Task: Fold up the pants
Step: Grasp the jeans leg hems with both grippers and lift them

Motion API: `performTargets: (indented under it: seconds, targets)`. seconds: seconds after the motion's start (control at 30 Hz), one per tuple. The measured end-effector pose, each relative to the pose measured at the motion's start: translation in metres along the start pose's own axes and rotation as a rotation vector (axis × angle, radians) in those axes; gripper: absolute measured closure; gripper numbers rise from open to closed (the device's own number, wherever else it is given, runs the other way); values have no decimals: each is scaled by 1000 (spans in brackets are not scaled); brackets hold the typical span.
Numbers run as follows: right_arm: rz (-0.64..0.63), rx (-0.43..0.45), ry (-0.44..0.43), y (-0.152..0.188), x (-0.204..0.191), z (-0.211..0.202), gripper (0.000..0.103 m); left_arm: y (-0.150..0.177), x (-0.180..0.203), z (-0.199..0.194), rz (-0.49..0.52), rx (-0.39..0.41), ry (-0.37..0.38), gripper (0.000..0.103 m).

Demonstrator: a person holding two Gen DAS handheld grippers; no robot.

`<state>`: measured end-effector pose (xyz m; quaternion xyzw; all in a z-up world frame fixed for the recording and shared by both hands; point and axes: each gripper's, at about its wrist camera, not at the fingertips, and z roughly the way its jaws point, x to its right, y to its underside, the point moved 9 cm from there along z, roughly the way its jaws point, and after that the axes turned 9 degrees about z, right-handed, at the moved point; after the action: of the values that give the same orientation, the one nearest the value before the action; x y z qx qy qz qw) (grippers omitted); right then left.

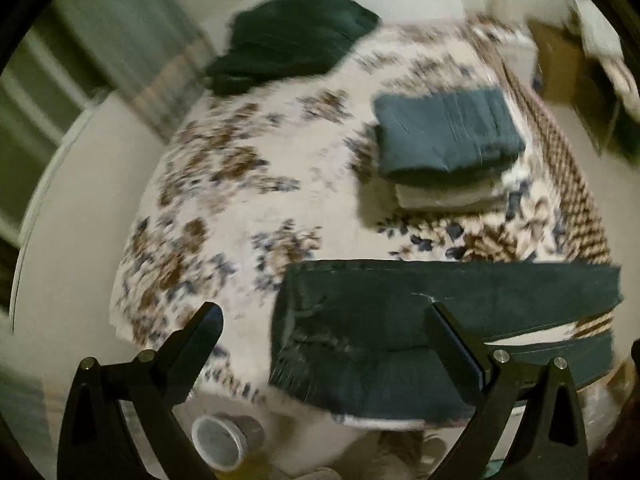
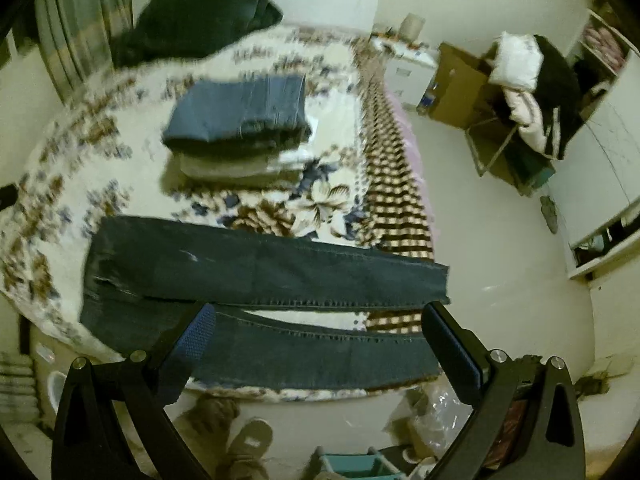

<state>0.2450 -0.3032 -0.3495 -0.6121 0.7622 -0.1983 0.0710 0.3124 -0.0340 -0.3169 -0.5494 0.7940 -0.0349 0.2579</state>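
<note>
While your left gripper [image 1: 324, 316] hovers with fingers spread wide, the jeans [image 1: 400, 320] lie flat on the bed [image 1: 240, 200] beyond its right finger. Your right gripper [image 2: 320, 316] is likewise spread, the jeans' [image 2: 260, 272] legs stretching between and beyond its fingers.

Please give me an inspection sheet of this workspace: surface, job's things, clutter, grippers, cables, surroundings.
Surface: bed with flowered cover.
Job's things: dark jeans spread flat along the near edge, legs apart.
Clutter: folded stack mid-bed; dark heap at the far end.
Grippers: left gripper and right gripper open, holding nothing, above the jeans.
Cables: nothing seen.
Surroundings: cardboard box, clothes pile, cup on the floor.
</note>
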Motion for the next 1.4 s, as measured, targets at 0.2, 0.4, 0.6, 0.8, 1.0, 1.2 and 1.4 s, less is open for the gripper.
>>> performTargets:
  seconds: [0.2,0.4,0.6,0.8,1.0,1.2,1.4]
  targets:
    - [-83,-131,51,-32,-46,184,0,-33,65,146,182,-97,51,0]
    - [-237,-277,63,-31,-82,356,4,-24,138,281,363,-226,139,0]
    - [-422,-389,28,1,-102,425,13,-11,173,327,485,-258,202,2]
    - [-406,-403,-106,6,-119,433,62,-19,180,305,453,-219,387,73]
    - [-354,-334,-136,11,-119,416,88,-32,163,277,382,-177,393,99]
    - [-307,-224,-161,11,-108,376,90,-38,140,214,286,-78,371,101]
    - [-330,-118,-151,40,-88,306,92,18,129,152,163,-12,368,101]
